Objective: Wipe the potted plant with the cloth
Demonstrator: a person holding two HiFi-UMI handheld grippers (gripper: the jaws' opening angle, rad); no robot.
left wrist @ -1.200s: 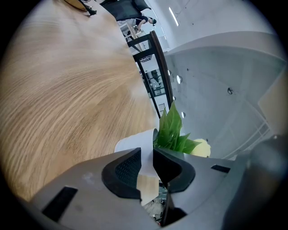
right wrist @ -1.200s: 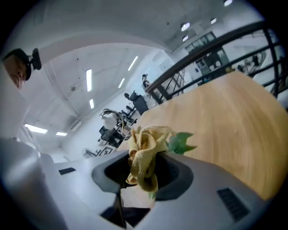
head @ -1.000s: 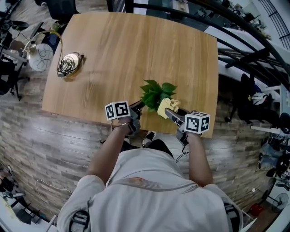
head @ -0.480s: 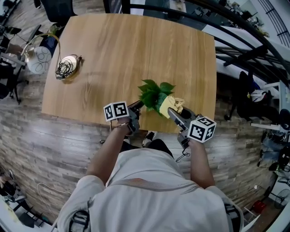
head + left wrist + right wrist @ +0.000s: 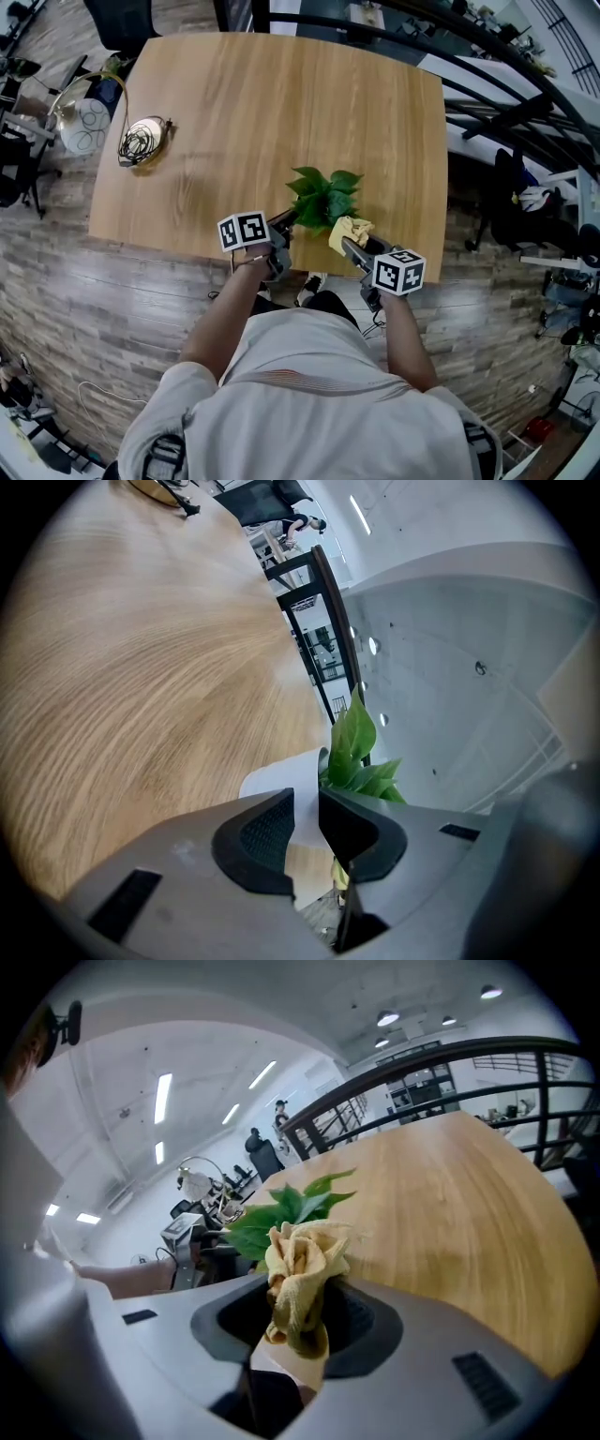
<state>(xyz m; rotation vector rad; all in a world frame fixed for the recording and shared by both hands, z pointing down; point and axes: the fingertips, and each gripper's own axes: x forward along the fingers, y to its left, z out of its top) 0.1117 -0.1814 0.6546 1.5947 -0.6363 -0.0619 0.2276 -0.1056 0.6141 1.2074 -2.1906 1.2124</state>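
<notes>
Nearest me, the right tool pinches a crumpled yellow cloth between its jaws, and the cloth bunches up past its tips. To its left, the left tool has its jaws nearly together, gripping the wall of the white pot. The plant stands just ahead of both tools, close to the near edge of the table, with its green leaves rising beyond the left tool's jaws. The cloth sits right beside the leaves, though I cannot tell whether it touches them. Far beyond the left tool, a coil of cable lies on the table.
</notes>
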